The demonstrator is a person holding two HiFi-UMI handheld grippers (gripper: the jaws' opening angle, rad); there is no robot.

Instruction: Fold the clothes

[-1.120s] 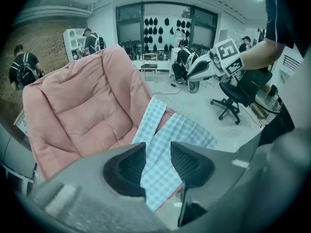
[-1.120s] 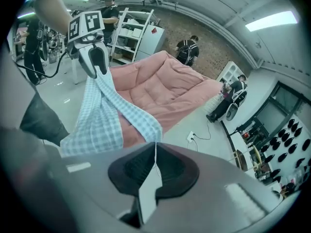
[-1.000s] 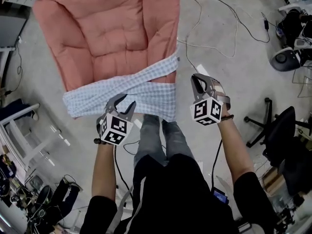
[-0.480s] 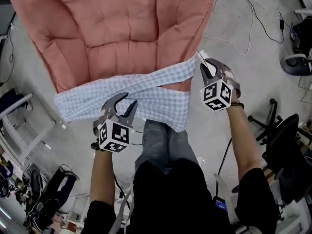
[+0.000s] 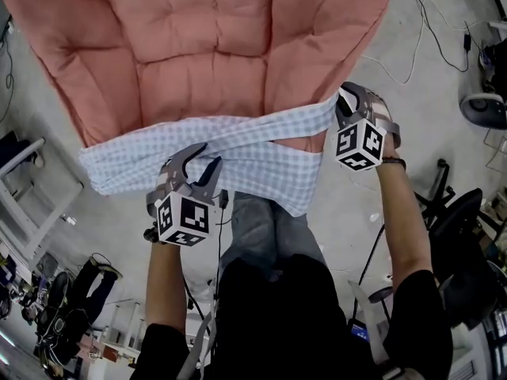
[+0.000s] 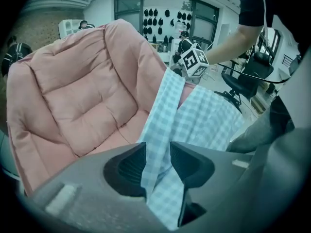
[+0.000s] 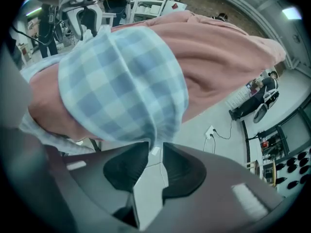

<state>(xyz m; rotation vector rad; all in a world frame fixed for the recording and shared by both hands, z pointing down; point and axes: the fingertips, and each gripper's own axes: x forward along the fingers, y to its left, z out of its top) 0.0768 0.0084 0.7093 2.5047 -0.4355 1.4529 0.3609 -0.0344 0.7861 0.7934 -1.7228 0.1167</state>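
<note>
The left gripper view is showing the left gripper (image 6: 158,152) clamping the blue-and-white checked cloth (image 6: 199,120), which is draping over the pink quilted cushion (image 6: 82,96). The right gripper view is showing the right gripper (image 7: 155,147) above the grey concrete floor (image 7: 214,113); its jaws have just been opening, and the cloth's corner is sitting loose at their tips.

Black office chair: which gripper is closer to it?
Right. The right gripper, jaws just opening with the checked cloth's corner between their tips, hangs on the office chair's side; the left gripper holds cloth farther across.
</note>
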